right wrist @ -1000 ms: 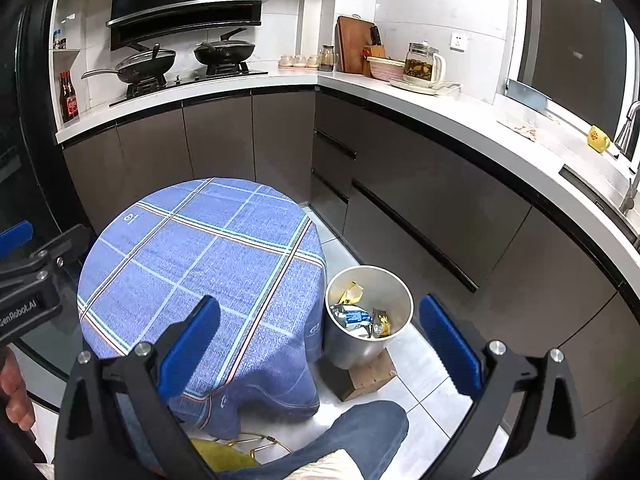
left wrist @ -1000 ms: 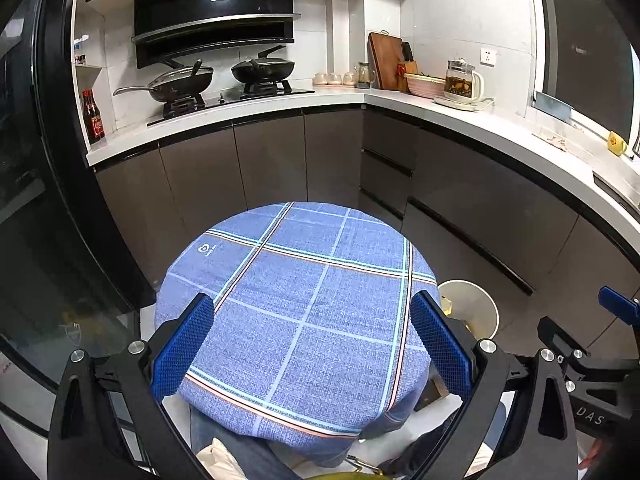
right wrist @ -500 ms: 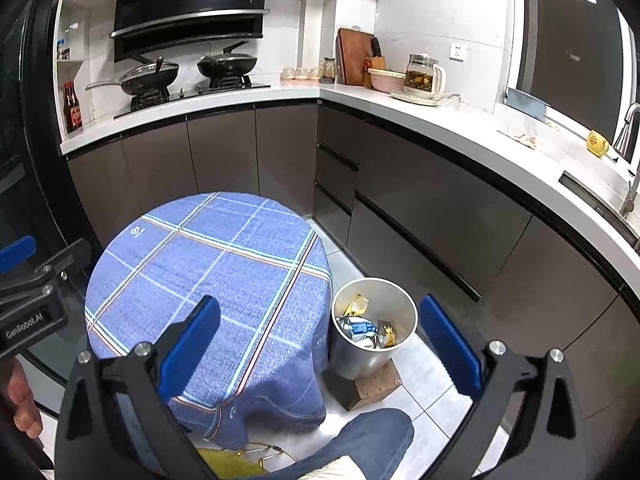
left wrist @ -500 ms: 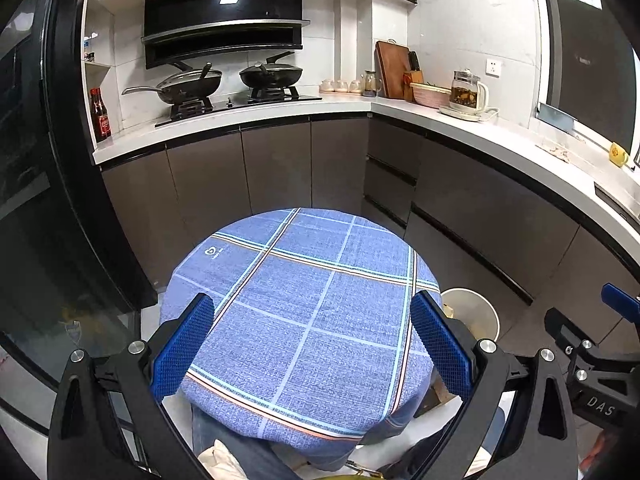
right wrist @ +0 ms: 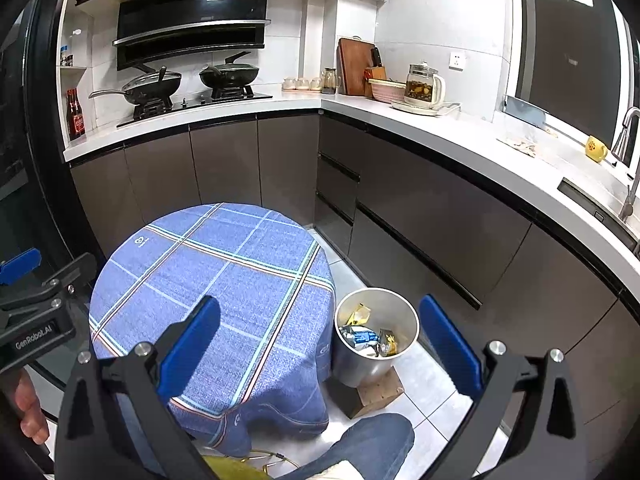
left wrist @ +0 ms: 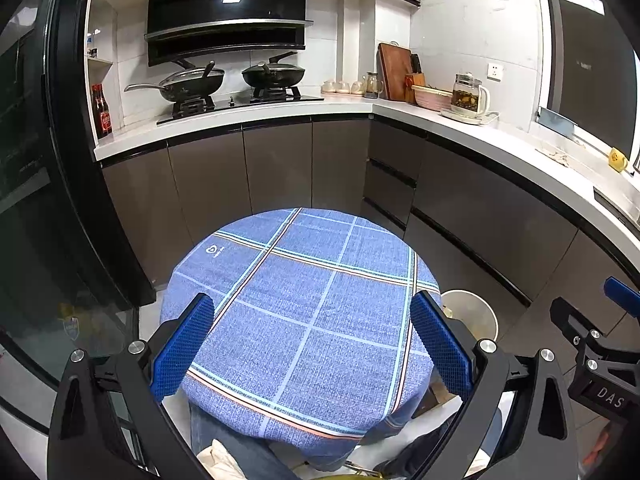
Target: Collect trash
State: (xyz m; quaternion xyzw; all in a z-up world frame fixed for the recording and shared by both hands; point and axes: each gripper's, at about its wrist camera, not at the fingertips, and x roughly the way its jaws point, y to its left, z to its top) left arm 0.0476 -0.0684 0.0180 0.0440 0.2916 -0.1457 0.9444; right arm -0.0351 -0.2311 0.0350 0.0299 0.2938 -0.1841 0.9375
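I hold my left gripper [left wrist: 312, 344] and right gripper [right wrist: 320, 344] above the round table under its blue checked cloth [left wrist: 304, 304], both with blue pads spread wide and nothing between them. The crumpled wrappers [right wrist: 366, 336] lie in the steel cylindrical bin [right wrist: 376, 360] just beside the table, raised on a wooden block [right wrist: 378, 394]; I judge the collecting done. Dark cabinets [right wrist: 420, 208] and a white countertop [right wrist: 440, 128] ring the kitchen.

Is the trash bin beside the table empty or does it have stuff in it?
Not empty. The right wrist view shows crumpled wrappers lying inside the upright, lidless bin.
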